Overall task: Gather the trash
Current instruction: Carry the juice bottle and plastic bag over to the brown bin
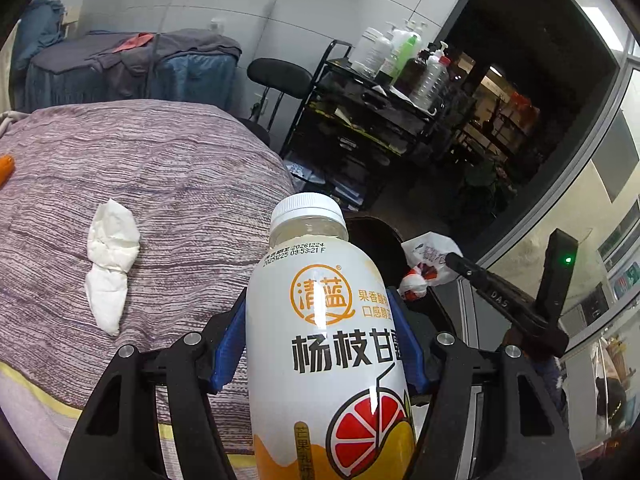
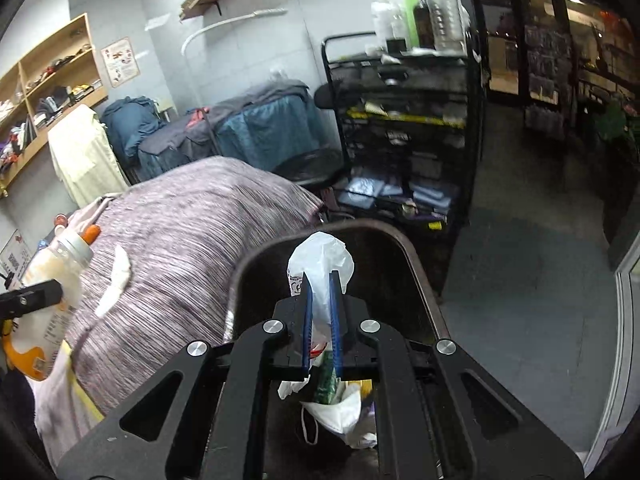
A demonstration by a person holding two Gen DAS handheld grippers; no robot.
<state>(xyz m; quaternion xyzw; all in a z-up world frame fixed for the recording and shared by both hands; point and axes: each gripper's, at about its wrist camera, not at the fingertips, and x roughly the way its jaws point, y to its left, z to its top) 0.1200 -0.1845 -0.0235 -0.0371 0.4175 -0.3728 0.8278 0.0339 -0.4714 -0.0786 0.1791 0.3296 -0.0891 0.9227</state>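
Observation:
My left gripper (image 1: 320,308) is shut on a white drink bottle (image 1: 324,320) with an orange fruit label, held beside the bed; the bottle also shows in the right wrist view (image 2: 48,292). My right gripper (image 2: 321,280) is shut on a crumpled white plastic bag (image 2: 320,260) and holds it over the dark trash bin (image 2: 416,268). The bag (image 1: 430,260) and the bin (image 1: 372,240) also show in the left wrist view. A crumpled white tissue (image 1: 110,256) lies on the purple striped bedspread (image 1: 160,184), left of the bottle.
The bin holds a white face mask (image 2: 340,412) and other wrappers. A black wire cart (image 2: 404,120) with bottles on top stands beyond the bed. An orange object (image 1: 6,166) lies at the bed's far left. Dark floor (image 2: 520,260) lies to the right.

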